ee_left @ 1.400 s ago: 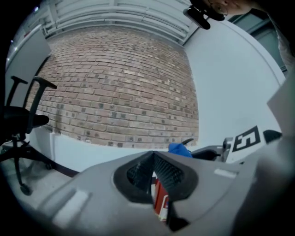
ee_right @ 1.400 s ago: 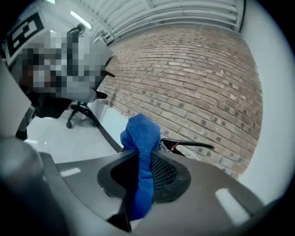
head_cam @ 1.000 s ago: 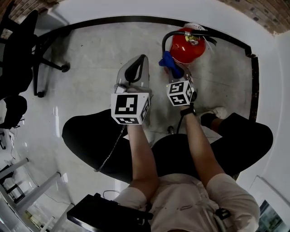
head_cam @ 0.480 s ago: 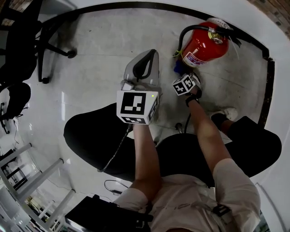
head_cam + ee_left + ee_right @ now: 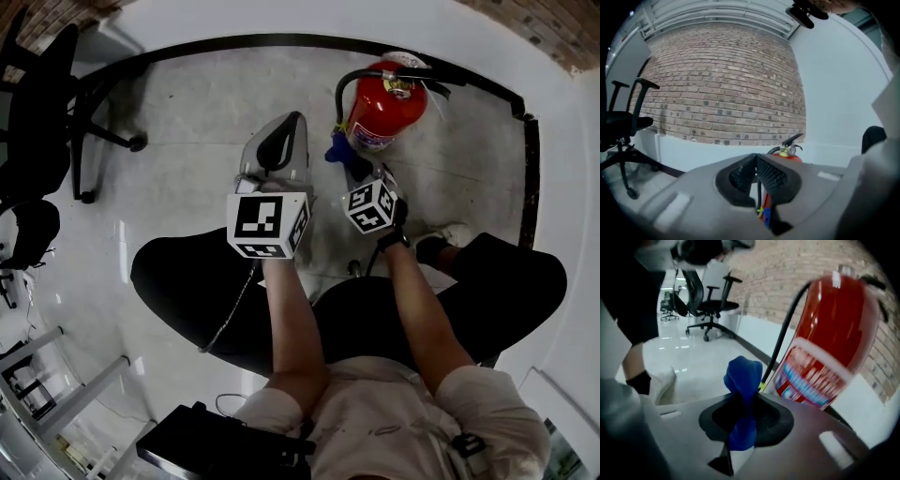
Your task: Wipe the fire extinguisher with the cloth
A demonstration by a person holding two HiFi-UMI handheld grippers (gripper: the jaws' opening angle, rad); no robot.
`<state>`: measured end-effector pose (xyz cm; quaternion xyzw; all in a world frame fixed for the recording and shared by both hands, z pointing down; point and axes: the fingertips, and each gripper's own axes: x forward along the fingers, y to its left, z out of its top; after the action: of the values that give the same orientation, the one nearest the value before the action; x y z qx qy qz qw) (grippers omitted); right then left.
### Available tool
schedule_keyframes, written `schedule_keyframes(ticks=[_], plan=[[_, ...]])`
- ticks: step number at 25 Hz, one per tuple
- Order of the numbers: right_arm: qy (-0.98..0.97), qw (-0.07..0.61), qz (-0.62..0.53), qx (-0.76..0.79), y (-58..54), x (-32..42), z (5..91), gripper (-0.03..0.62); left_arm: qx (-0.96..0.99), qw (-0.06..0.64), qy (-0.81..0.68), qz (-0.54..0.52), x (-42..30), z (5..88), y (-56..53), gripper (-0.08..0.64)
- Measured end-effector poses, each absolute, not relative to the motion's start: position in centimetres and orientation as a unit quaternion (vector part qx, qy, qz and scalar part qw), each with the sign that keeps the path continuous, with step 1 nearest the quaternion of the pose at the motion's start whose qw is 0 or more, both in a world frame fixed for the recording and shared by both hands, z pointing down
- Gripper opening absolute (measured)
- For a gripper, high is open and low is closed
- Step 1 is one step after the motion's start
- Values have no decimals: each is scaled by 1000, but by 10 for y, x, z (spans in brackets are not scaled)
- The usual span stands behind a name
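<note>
A red fire extinguisher (image 5: 384, 105) with a black hose stands on the floor near the white wall; it fills the right gripper view (image 5: 829, 333) and peeks over the left gripper's jaws (image 5: 790, 152). My right gripper (image 5: 354, 167) is shut on a blue cloth (image 5: 340, 148), which bunches up between its jaws (image 5: 743, 378). The cloth sits at the extinguisher's lower left side, by the hose; I cannot tell whether it touches. My left gripper (image 5: 286, 131) hovers to the left of the extinguisher, jaws shut with nothing in them (image 5: 756, 158).
A black office chair (image 5: 42, 103) stands at the far left and shows in the right gripper view (image 5: 710, 301). A dark baseboard (image 5: 234, 41) runs along the wall. The person's black-trousered legs (image 5: 187, 281) and a white shoe (image 5: 456, 232) are below the grippers.
The head view swung right and back. The right gripper and cloth sit slightly lower along the extinguisher's side than a second ago. The left gripper has barely moved.
</note>
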<state>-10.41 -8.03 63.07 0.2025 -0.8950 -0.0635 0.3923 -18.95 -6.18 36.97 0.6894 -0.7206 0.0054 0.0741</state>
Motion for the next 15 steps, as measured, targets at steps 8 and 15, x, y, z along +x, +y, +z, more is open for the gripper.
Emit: schedule_keyframes(ticks=[8,15], plan=[[-925,140,-89,342,-111,-53,390,67,698,59,-713,-24,-172,344,-59,-2],[-895,202,-169,358,-149,-61,397,67,697,58,-714,-28,-166,343,-54,-2]])
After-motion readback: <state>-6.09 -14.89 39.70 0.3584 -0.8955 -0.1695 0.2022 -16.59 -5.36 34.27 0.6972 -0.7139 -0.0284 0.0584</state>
